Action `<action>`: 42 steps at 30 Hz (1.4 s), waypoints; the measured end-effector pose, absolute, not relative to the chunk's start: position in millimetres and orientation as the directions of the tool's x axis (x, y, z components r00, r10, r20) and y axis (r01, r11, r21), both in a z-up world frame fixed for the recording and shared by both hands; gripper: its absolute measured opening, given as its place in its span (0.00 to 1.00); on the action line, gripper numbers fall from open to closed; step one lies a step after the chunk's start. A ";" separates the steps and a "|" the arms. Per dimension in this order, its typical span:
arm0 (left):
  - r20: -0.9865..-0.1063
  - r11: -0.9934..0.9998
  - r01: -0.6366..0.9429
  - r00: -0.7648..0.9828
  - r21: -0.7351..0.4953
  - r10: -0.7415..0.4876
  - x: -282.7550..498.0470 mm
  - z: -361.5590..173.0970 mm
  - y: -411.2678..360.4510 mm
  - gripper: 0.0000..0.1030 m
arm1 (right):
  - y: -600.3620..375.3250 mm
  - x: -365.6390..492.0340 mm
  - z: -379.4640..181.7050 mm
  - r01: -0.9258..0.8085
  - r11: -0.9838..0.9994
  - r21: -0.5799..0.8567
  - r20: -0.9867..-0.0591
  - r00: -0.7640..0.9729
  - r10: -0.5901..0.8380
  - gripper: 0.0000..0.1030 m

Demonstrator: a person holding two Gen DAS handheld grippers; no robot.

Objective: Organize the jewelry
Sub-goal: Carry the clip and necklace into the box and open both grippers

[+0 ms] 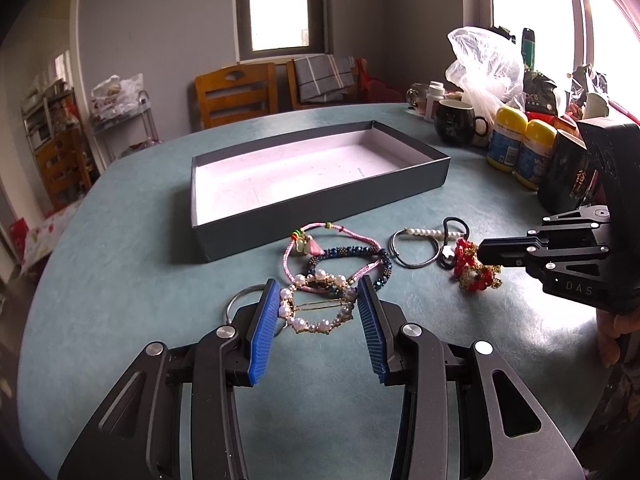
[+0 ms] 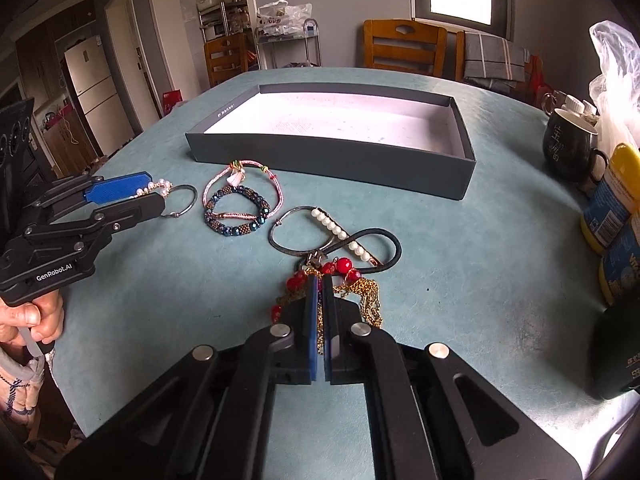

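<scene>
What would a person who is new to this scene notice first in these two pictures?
Probably the jewelry heaped on the teal table, in front of the open dark box. The left gripper stands open around a pearl bracelet. The right gripper is shut on a red bead and gold chain piece.

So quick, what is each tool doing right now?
Left tool: open, straddling the pearl bracelet, not gripping.
Right tool: closed on the red bead and gold chain piece.
</scene>
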State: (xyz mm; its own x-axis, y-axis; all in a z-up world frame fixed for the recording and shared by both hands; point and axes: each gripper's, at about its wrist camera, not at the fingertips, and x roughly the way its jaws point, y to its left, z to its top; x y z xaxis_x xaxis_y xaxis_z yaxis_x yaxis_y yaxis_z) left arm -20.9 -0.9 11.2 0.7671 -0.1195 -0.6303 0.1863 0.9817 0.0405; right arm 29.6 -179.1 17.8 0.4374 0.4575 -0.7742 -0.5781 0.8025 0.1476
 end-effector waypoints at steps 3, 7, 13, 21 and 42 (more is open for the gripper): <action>-0.630 0.982 0.186 0.767 0.039 -0.121 -21.1 11.5 -0.4 0.41 | -184.7 29.3 21.8 -0.570 0.805 0.165 -0.756 0.452 0.474 0.01; -0.628 0.982 0.189 0.766 0.020 -0.134 -20.9 12.9 2.5 0.41 | -194.4 29.4 34.8 -0.560 0.805 0.198 -0.720 0.474 0.507 0.01; -0.612 0.981 0.190 0.771 -0.040 -0.175 -14.1 28.7 13.4 0.41 | -208.3 33.9 71.6 -0.562 0.794 0.232 -0.648 0.520 0.557 0.01; -0.566 0.980 0.199 0.807 -0.013 -0.172 15.8 64.7 15.6 0.41 | -204.8 53.8 109.3 -0.576 0.790 0.212 -0.586 0.572 0.574 0.01; -0.668 0.992 0.118 0.736 -0.039 -0.114 140.4 30.0 40.8 0.41 | -175.7 181.4 57.8 -0.475 0.849 0.231 -0.649 0.575 0.498 0.01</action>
